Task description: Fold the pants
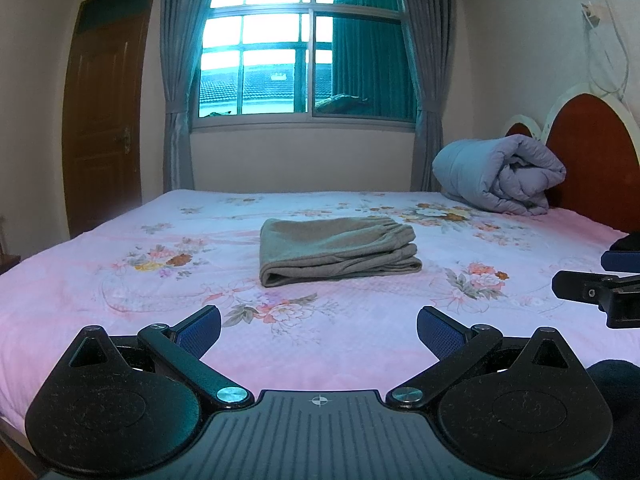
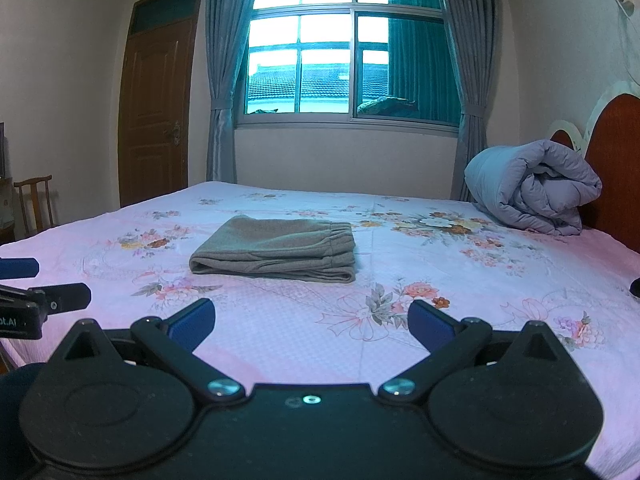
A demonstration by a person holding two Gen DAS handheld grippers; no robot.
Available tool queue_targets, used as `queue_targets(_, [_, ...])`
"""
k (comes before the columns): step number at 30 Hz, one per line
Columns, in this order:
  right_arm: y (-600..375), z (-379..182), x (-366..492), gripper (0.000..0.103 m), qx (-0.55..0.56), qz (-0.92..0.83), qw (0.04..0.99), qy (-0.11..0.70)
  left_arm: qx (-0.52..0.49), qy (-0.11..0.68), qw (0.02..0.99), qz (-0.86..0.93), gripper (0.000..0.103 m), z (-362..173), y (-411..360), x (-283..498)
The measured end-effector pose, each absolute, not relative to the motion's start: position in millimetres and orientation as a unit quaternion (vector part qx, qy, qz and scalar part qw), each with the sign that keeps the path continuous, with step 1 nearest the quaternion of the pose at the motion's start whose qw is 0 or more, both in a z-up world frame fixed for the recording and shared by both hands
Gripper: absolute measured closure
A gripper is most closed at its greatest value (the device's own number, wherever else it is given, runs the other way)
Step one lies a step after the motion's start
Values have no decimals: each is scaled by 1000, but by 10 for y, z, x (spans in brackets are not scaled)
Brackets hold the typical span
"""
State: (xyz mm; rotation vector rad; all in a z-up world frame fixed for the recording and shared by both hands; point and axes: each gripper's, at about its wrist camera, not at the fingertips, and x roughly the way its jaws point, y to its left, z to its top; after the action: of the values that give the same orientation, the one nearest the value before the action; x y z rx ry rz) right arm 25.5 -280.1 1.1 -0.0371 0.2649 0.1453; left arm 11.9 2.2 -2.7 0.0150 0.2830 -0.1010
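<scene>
1. Writing: the only legible text is a fragment "ot.AI" in white on the black body of the left gripper (image 2: 24, 276), seen at the left edge of the right wrist view. The start of the word is cut off by the frame. No label readable on the pants or bedding.
2. Left gripper (image 1: 319, 330): jaws spread wide, blue pads (image 1: 199, 332) angled outward, nothing between them. Held low over the near part of the bed (image 1: 360, 344), pointing toward the window (image 1: 306, 52).
3. Right gripper (image 2: 311, 326): likewise released, fingers splayed, empty. Same low, level pose, aimed along the bed. In the left wrist view its fingers enter from the right edge (image 1: 600, 280).
4. The two grippers sit side by side, apart, neither touching the cloth.
5. Pants (image 1: 338, 250): grey-brown, folded into a compact stacked rectangle, lying flat mid-bed on the pink floral sheet (image 2: 440, 320). Elastic waistband (image 2: 340, 230) on top at the right end, rounded fold at the left. Well ahead of both grippers.
6. Surroundings: rolled grey-lilac quilt (image 2: 532, 188) against the red headboard (image 2: 616, 168) at right; brown door (image 2: 154, 112) far left; wooden chair (image 2: 36, 200) visible in the right wrist view only.
</scene>
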Motion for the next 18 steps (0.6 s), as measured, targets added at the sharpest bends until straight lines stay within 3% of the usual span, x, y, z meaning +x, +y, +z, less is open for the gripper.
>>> queue_targets(18, [-2827, 12, 257, 6, -20, 74, 988, 132, 10, 139, 989, -51, 0, -27, 4, 120])
